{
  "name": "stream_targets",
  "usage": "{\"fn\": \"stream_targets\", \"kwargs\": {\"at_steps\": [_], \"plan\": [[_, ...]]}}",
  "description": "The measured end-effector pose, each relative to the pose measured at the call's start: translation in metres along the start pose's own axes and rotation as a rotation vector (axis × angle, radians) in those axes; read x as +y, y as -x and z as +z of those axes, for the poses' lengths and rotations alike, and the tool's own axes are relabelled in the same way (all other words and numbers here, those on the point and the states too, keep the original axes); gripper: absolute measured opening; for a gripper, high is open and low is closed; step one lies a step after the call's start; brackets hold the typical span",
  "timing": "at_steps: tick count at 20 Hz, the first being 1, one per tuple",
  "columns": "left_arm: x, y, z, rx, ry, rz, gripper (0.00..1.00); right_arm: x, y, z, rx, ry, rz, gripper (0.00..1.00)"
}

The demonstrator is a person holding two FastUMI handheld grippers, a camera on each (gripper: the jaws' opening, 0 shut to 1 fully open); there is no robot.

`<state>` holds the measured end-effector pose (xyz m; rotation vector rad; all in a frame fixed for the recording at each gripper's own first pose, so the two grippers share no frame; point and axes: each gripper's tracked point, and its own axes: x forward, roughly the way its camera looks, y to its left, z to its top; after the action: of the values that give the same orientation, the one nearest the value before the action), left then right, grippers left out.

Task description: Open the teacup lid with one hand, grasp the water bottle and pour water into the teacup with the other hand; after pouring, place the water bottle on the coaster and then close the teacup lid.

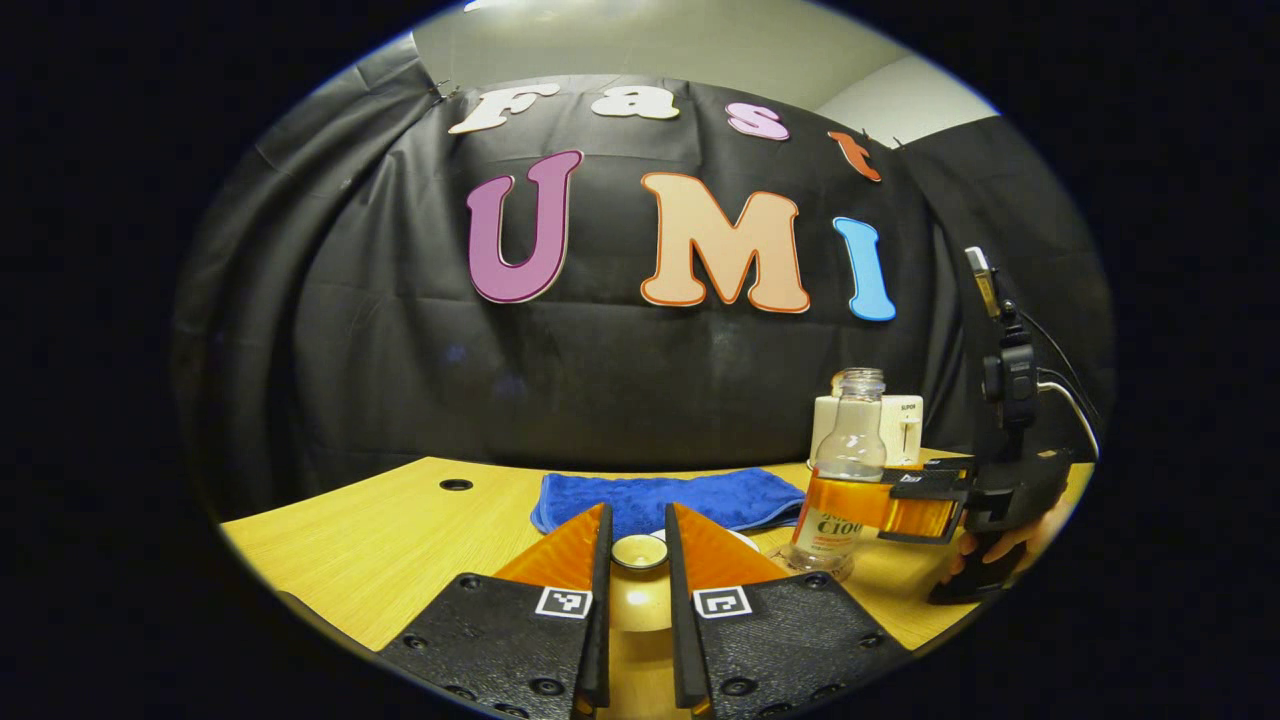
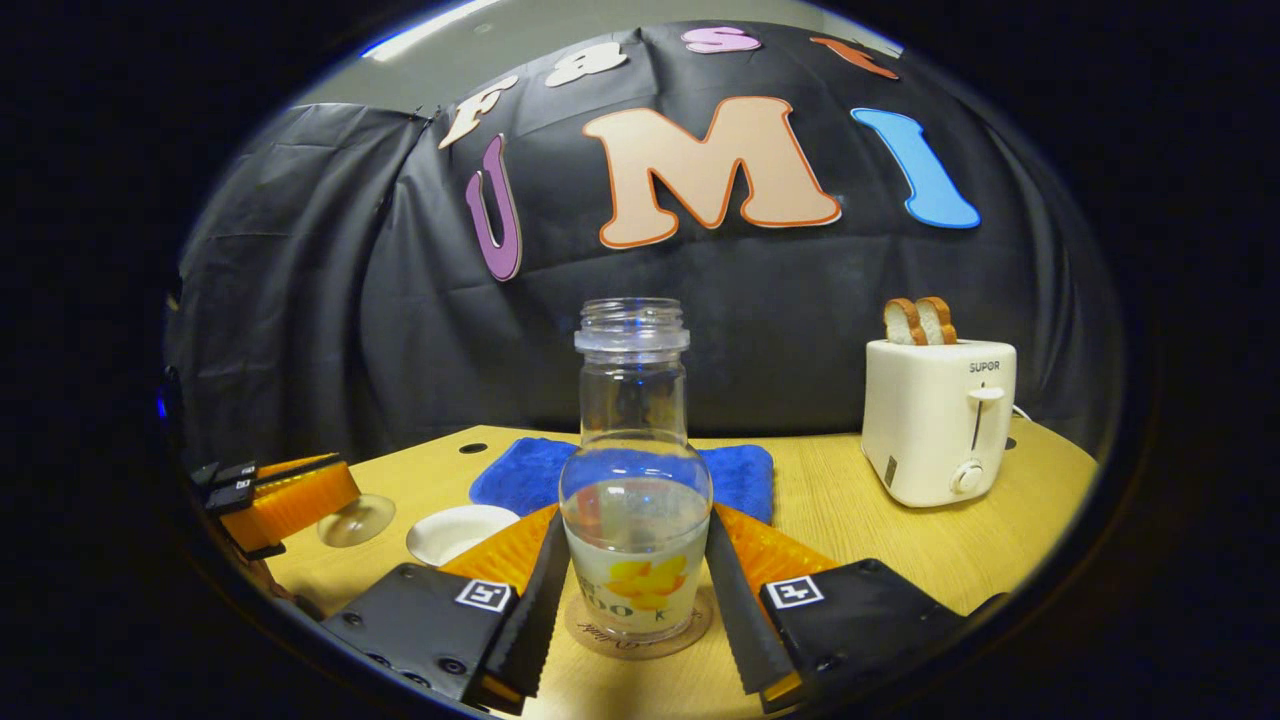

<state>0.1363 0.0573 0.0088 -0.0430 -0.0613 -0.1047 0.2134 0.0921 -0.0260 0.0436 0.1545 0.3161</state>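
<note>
Orange fingers of the right gripper [image 2: 632, 590] flank the bottle [image 2: 636, 500], barely parted, as it stands on the coaster [image 2: 590, 628]. Left gripper [image 1: 638, 560] pinches the lid [image 1: 639, 552]; the cup [image 2: 460, 532] sits left of the bottle. Release straight, then lower the lid level.

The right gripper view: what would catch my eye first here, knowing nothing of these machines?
Probably the clear water bottle, uncapped and part full, standing on a round coaster between the right gripper and its orange fingers. Next, the white toaster at the right with two bread slices sticking up. Behind the bottle lies a blue towel on the wooden table.
</note>
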Motion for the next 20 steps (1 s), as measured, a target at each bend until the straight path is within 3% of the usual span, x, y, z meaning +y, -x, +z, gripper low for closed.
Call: {"fn": "stream_targets", "kwargs": {"at_steps": [5,10,12,15,16,17,20], "plan": [[-0.001,0.000,0.000,-0.002,0.005,-0.007,0.22,0.005,0.003,-0.001,-0.008,0.064,-0.006,0.77],[0.001,0.002,0.003,-0.014,0.011,-0.003,0.22,0.001,0.006,-0.005,0.029,0.049,-0.039,0.80],[0.001,0.000,0.002,-0.010,0.012,-0.004,0.22,0.000,0.009,-0.011,0.051,0.055,-0.049,0.99],[0.001,-0.005,-0.001,0.004,0.031,-0.013,0.20,0.003,0.020,-0.019,0.091,0.060,-0.038,0.99],[0.003,-0.008,-0.004,0.018,0.028,-0.009,0.22,0.002,0.025,-0.018,0.088,0.059,-0.038,0.95],[0.005,-0.010,-0.003,0.022,0.029,-0.006,0.22,0.000,0.031,-0.015,0.077,0.058,-0.043,0.99],[0.003,-0.021,0.005,0.013,0.028,-0.012,0.22,-0.009,0.052,-0.010,0.034,0.054,-0.065,0.99]]}}
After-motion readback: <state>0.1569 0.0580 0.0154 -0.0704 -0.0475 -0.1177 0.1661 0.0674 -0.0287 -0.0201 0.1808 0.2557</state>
